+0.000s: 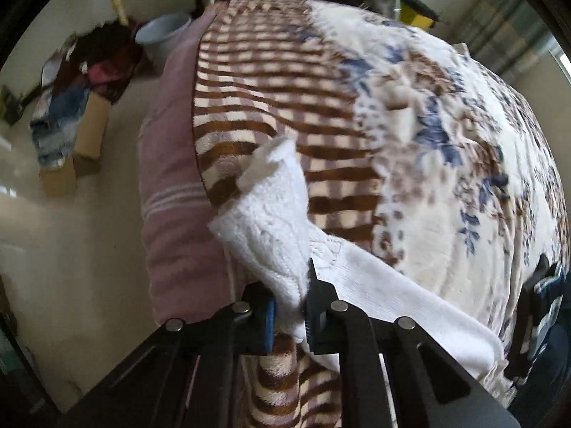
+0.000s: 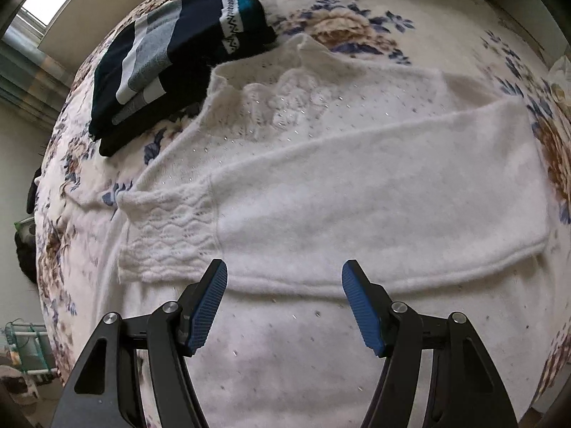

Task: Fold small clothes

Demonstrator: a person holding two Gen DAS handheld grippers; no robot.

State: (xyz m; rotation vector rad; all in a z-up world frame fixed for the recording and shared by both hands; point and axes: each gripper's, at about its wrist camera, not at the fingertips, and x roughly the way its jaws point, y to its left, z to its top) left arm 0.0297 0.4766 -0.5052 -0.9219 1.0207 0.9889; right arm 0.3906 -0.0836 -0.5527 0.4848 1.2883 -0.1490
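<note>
A: Nearest, the left hand-held gripper (image 1: 291, 315) pinches a cuff of the white sweater (image 2: 321, 192); the right hand-held gripper (image 2: 284, 306) hangs spread over its body, gripping nothing.

B: And around it?

A: The sweater lies flat on the floral bed cover (image 2: 446, 35). Beyond its collar sits a folded dark striped garment (image 2: 171, 60). The left view is blurred; a clothes heap (image 1: 71, 100) on the floor is indistinct.

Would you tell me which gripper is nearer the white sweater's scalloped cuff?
Left. The left gripper is shut on the scalloped cuff; the right gripper hovers open over the sweater body, apart from it.
</note>
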